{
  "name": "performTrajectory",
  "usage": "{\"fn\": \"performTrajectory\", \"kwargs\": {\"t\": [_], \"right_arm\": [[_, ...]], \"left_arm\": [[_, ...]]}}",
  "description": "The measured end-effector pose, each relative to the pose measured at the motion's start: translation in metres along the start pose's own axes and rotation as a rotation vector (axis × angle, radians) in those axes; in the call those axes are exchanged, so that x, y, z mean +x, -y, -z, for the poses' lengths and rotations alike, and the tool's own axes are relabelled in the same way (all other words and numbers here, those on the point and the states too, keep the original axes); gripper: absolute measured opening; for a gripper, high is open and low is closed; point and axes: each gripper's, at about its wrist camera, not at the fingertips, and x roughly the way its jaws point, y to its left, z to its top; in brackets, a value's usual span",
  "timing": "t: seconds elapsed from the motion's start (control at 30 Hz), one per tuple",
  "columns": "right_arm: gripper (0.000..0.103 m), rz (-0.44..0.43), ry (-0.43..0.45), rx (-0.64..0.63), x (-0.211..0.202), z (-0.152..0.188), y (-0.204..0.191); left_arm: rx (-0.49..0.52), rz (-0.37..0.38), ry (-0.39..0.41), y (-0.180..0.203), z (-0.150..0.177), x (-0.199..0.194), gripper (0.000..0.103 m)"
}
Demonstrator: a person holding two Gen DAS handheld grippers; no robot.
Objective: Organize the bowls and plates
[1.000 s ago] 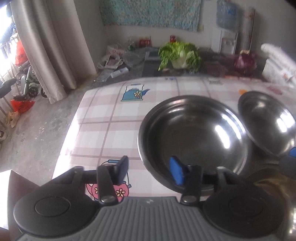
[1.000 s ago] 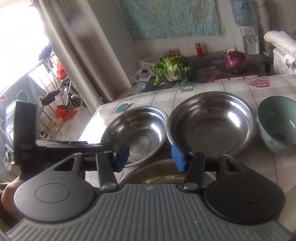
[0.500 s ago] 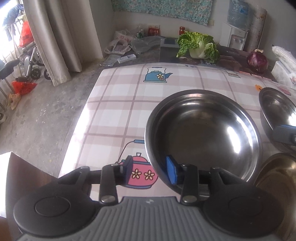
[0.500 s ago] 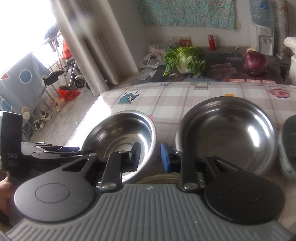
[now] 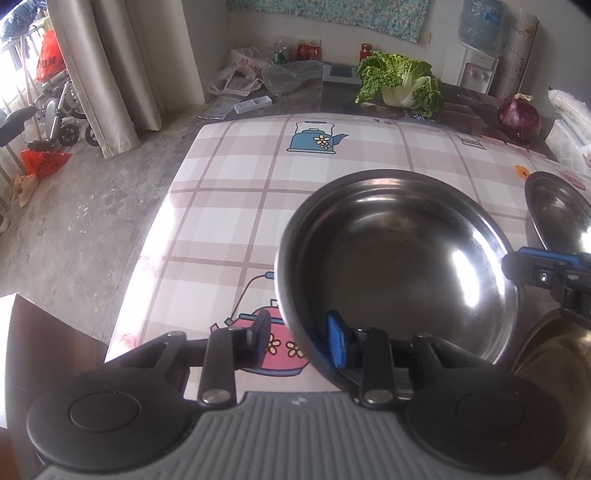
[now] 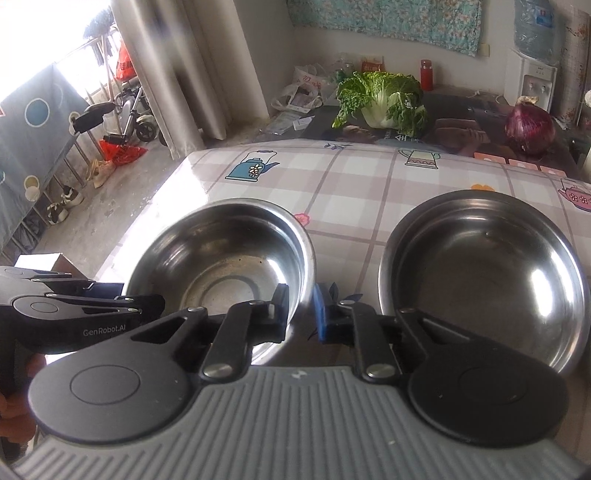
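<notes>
Checked table [image 5: 229,206] with kettle prints, in a room with a grey floor [image 5: 74,229] and a pale curtain [image 5: 99,66] at the left.

Left hand-held gripper [image 5: 300,334]: about half open, astride the near rim of the bowl [image 5: 391,251]. Blue pad inside against the wall, black finger outside with a sliver of pink kettle print showing between it and the steel, so not clamped.

Right hand-held gripper [image 6: 301,312]: nearly closed, pinched on the right rim of the same bowl, black finger inside, blue pad outside. Seen from the left wrist as a blue-tipped black arm at the bowl's right edge.

Bowl at the left front corner of the table, flanked by both hand-held grippers. Whether resting on the table or lifted off it: cannot tell.

Counted outward:
- One deep steel bowl, gripped as above.
- One wider, shallower steel plate [image 6: 487,277], just right of the bowl, apart from it, flat on the table.
- One brass-coloured dish [image 5: 550,354], only its edge visible at the lower right of the left wrist view, near the bowl.
- One cabbage [image 5: 400,83] and one red onion [image 5: 519,118], on a dark surface beyond the table's far edge.
- One water dispenser [image 5: 476,70] against the back wall, under a flowered cloth [image 5: 332,11].
</notes>
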Motion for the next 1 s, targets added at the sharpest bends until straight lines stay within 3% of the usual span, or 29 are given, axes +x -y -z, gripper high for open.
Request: {"fn": "performTrajectory", "kwargs": {"t": [0.43, 0.73, 1.0], "right_arm": [[0.01, -0.03, 0.0, -0.018, -0.002, 0.002, -0.005], [0.009, -0.071, 0.022, -0.041, -0.012, 0.002, -0.018], [0.012, -0.069, 0.005, 0.09, -0.023, 0.0, 0.018]], "left_arm": [[0.011, -0.028, 0.016, 0.003, 0.0, -0.011, 0.032], [0.048, -0.004, 0.046, 0.016, 0.001, -0.027, 0.031], [-0.034, 0.006, 0.035, -0.005, -0.002, -0.029, 0.037]]}}
